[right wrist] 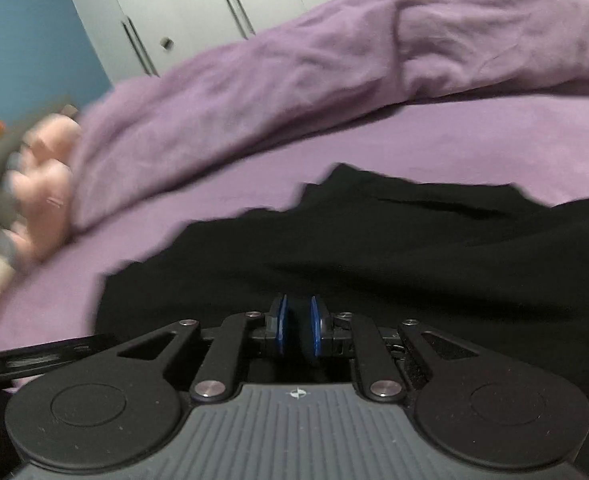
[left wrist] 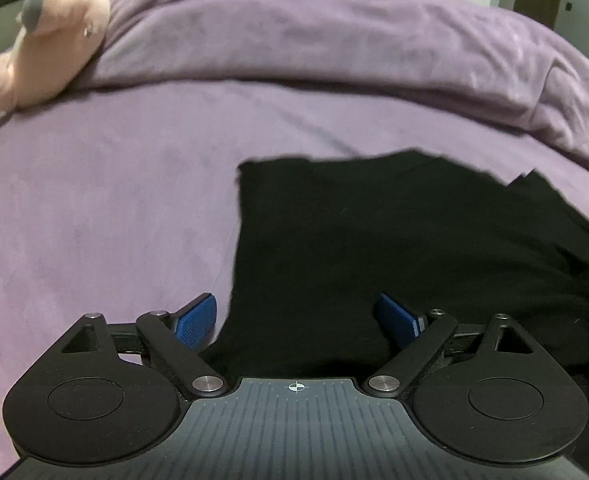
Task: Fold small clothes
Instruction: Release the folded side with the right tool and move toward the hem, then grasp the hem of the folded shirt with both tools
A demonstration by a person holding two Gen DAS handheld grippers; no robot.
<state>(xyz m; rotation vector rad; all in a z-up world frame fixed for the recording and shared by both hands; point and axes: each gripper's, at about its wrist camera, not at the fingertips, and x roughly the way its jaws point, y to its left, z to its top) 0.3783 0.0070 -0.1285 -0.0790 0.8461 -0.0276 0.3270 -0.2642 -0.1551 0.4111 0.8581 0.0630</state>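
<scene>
Black garment (left wrist: 374, 240) lies flat on the purple bed sheet (left wrist: 94, 220), filling the lower right of the left wrist frame and the lower centre of the right wrist frame (right wrist: 374, 260); it is spread out, probably so that its edges can be found and lifted for a fold.

Left gripper (left wrist: 296, 320) has its blue pads wide apart, one pad over the sheet and one over the cloth, so the garment's left edge runs between them; I judge it is placed this way to take that edge, but nothing is gripped yet.

Right gripper (right wrist: 297, 330) has its pads close together with a narrow gap; dark cloth seems to sit between them, though I cannot tell if it is truly pinched.

Rumpled purple blanket (left wrist: 334, 40) lies across the upper part of the frame and a pink plush toy (left wrist: 54, 32) sits at upper left, both apart from the garment.
</scene>
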